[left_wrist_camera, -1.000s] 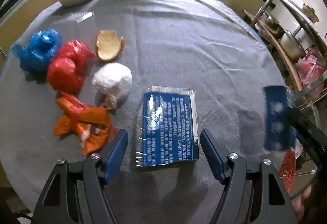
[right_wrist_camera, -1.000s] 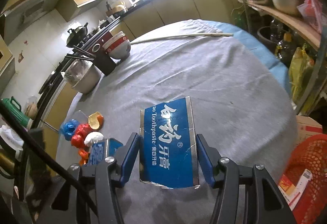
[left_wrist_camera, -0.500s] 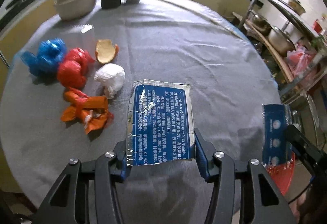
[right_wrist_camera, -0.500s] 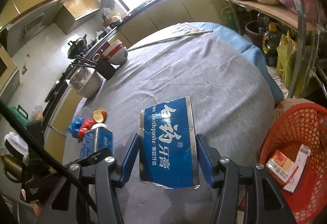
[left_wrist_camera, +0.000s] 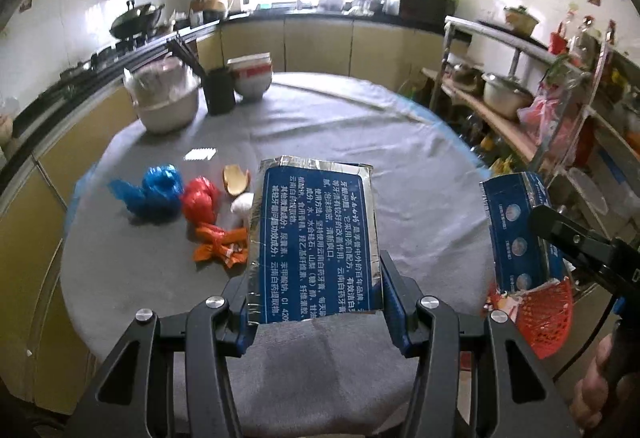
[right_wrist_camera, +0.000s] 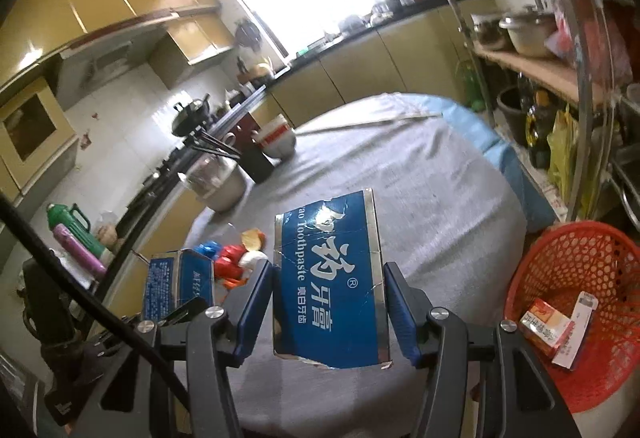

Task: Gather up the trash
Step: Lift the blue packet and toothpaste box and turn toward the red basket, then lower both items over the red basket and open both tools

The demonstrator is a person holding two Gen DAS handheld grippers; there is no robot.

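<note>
- Round table (left_wrist_camera: 400,142), grey cloth: most of the trash sits on its left side, well apart from the bin.
- Red basket (right_wrist_camera: 576,250) on the floor off the table's right edge, w/ a couple of small cartons already inside. That's your drop spot.
- Your right tool (right_wrist_camera: 328,306): blue pads pressed onto both side edges of a flattened blue toothpaste box (right_wrist_camera: 330,278), held up off the cloth, basket just to its right.
- Your left tool (left_wrist_camera: 316,298): also pinching a flat blue box, the text-side carton (left_wrist_camera: 316,242), lifted clear of the table.
- So both tools are loaded; looks like you're mid-carry, the step being transport to the basket.
- Next move, I'd say: swing the right tool over the basket rim first since it's nearest, spread the pads, let the box fall. Then bring the left across.
- Watch it: flat cardboard may slip or flex in the pinch, so keep it level.
- Left behind on the cloth: blue bag (left_wrist_camera: 154,194), red bag (left_wrist_camera: 200,202), orange wrapper (left_wrist_camera: 220,246), white wad (left_wrist_camera: 243,203), peel piece (left_wrist_camera: 235,180). Small stuff, grab after.
</note>
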